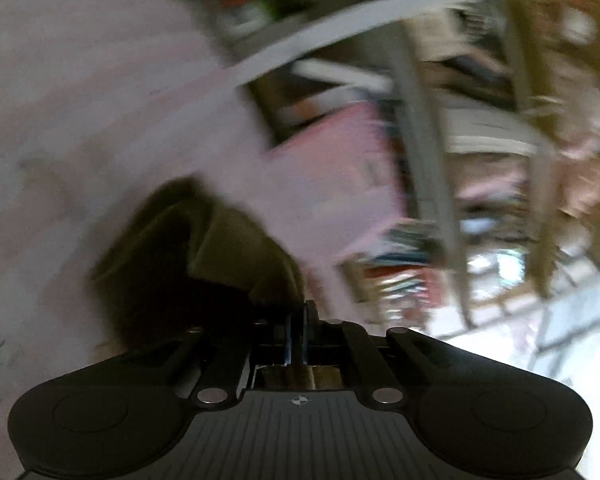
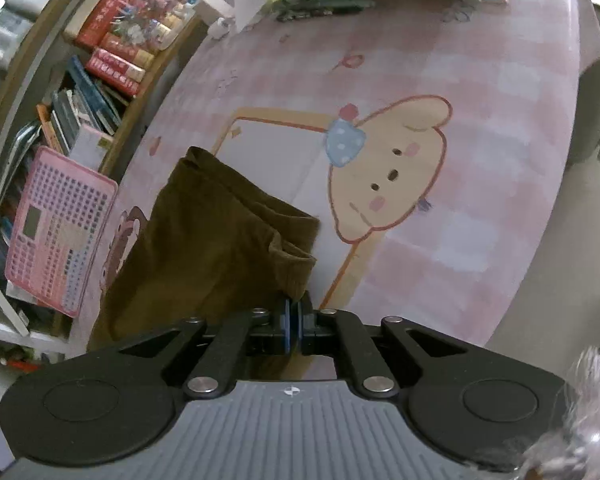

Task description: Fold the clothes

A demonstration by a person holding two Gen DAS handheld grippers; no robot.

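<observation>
Brown corduroy trousers (image 2: 204, 240) lie on the pink checked cartoon table mat (image 2: 480, 160), their long axis running away from my right gripper (image 2: 294, 312) toward the bookshelf side. Its jaws are pinched shut on the near hem corner; my left gripper (image 1: 298, 320) is likewise closed tight on dark cloth, so both hands sit at this near end. My right view shows the whole garment sharply; my left view is smeared with blur, giving only a dark fold.
</observation>
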